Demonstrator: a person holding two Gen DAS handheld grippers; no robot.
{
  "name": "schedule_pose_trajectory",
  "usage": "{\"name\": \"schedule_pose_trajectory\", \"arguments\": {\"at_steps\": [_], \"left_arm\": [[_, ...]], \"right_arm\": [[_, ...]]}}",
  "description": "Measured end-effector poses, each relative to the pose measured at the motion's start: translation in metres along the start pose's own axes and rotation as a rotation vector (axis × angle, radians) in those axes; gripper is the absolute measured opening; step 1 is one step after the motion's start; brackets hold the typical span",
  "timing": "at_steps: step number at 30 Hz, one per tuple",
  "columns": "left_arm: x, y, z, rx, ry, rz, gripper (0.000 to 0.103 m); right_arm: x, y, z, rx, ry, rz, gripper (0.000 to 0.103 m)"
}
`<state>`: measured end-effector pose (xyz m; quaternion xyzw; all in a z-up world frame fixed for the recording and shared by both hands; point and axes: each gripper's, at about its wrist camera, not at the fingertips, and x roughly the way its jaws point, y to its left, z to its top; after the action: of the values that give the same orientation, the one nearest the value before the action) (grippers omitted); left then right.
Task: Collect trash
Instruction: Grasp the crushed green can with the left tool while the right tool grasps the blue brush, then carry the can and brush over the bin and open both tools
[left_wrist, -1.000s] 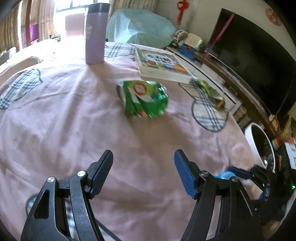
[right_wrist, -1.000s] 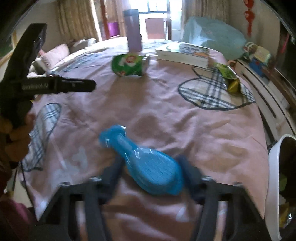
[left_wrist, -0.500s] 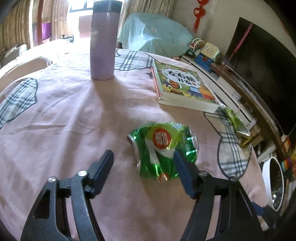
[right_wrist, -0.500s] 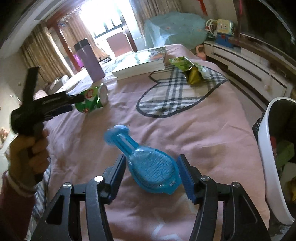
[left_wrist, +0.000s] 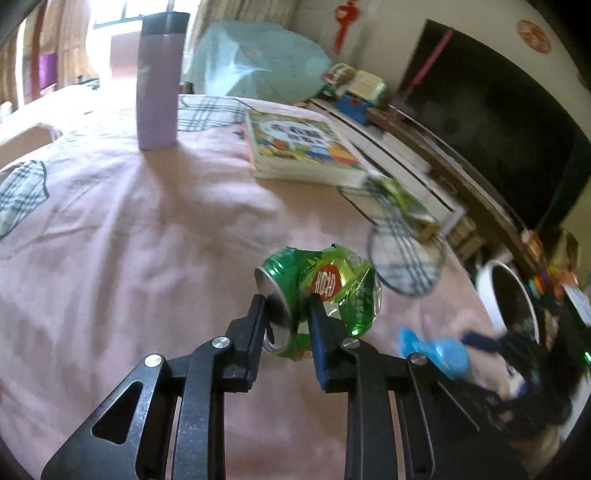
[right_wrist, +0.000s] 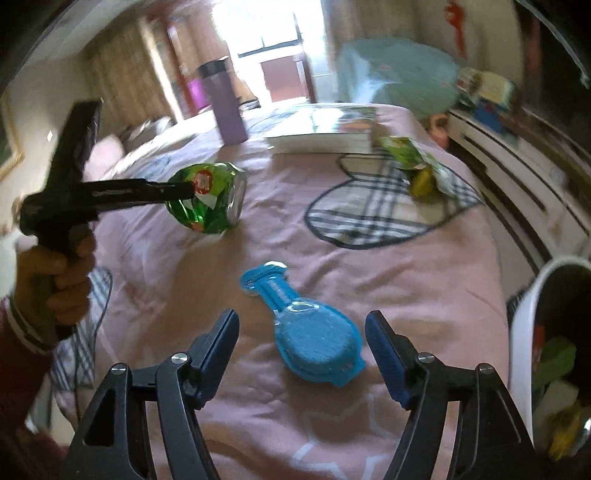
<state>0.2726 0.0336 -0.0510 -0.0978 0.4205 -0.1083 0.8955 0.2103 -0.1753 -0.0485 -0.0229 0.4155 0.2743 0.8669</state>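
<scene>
My left tool (left_wrist: 286, 317) has just been closing, and its pads now pinch the open end of the crushed green can (left_wrist: 325, 291). In the right wrist view the can hangs tilted at the tool's tip, and I cannot tell whether it is off the pink bedspread (left_wrist: 129, 236) or touching it.

My right tool (right_wrist: 301, 339) has just been opening. Its fingers stand well apart on either side of the blue plastic package (right_wrist: 310, 332), which lies flat on the bedspread with its narrow end pointing away from me, and neither pad touches it.

A wide stretch of bare bedspread lies between the can and the blue package, and another to the can's left. The bed's right edge drops off just beside the package, and the white bin (right_wrist: 524, 317) stands there with only part of its rim in frame and a blurred mix of wrappers inside.

Farther back a green snack wrapper (right_wrist: 417, 166) lies on the plaid patch close to that edge. A thick book (left_wrist: 295, 147) sits just behind it, and a purple flask (left_wrist: 157, 85) stands upright near the far side.

My left hand (right_wrist: 59, 273) and a dark red sleeve are cut off at the frame's left side.
</scene>
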Motion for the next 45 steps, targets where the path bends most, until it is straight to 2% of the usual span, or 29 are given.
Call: {"name": "schedule_pose_trajectory", "arguments": {"at_steps": [3,5,7,13,17,20,26,30,31,32,40,45], "left_arm": [[-0.013,-0.006,-0.014,0.009,0.021,-0.046,0.021],[-0.021,-0.010,-0.024,0.018,0.038,-0.069,0.021],[-0.025,-0.013,-0.032,0.021,0.055,-0.083,0.021],[-0.019,-0.021,-0.042,0.027,0.063,-0.058,0.022],[-0.012,-0.025,-0.041,0.020,0.054,-0.031,0.023],[-0.004,-0.026,-0.041,0.015,0.052,-0.021,0.026],[-0.001,-0.025,-0.040,-0.005,0.039,-0.035,0.025],[-0.010,-0.034,-0.041,0.008,0.029,-0.064,0.021],[-0.013,-0.038,-0.041,0.012,0.028,-0.074,0.021],[-0.015,-0.042,-0.041,0.016,0.027,-0.085,0.020],[-0.026,-0.082,-0.048,0.068,0.014,-0.132,0.017],[-0.032,-0.102,-0.052,0.104,0.002,-0.139,0.017]], "right_arm": [[0.010,0.006,0.000,-0.054,0.035,-0.020,0.072],[0.016,0.007,-0.002,-0.067,0.062,-0.044,0.067],[0.017,0.003,-0.004,-0.039,0.072,-0.072,0.031],[0.002,-0.015,-0.012,0.148,0.026,-0.014,0.031],[-0.001,-0.021,-0.017,0.223,0.007,-0.007,0.031],[0.000,-0.020,-0.016,0.234,-0.005,-0.036,0.032],[0.002,-0.023,-0.011,0.258,-0.030,-0.079,0.035],[-0.003,-0.028,-0.016,0.295,-0.052,-0.076,0.030],[-0.005,-0.029,-0.016,0.302,-0.059,-0.075,0.025],[-0.008,-0.030,-0.017,0.308,-0.066,-0.068,0.014],[-0.041,-0.028,-0.027,0.349,-0.129,-0.051,0.014],[-0.066,-0.032,-0.037,0.354,-0.167,-0.071,0.014]]}}
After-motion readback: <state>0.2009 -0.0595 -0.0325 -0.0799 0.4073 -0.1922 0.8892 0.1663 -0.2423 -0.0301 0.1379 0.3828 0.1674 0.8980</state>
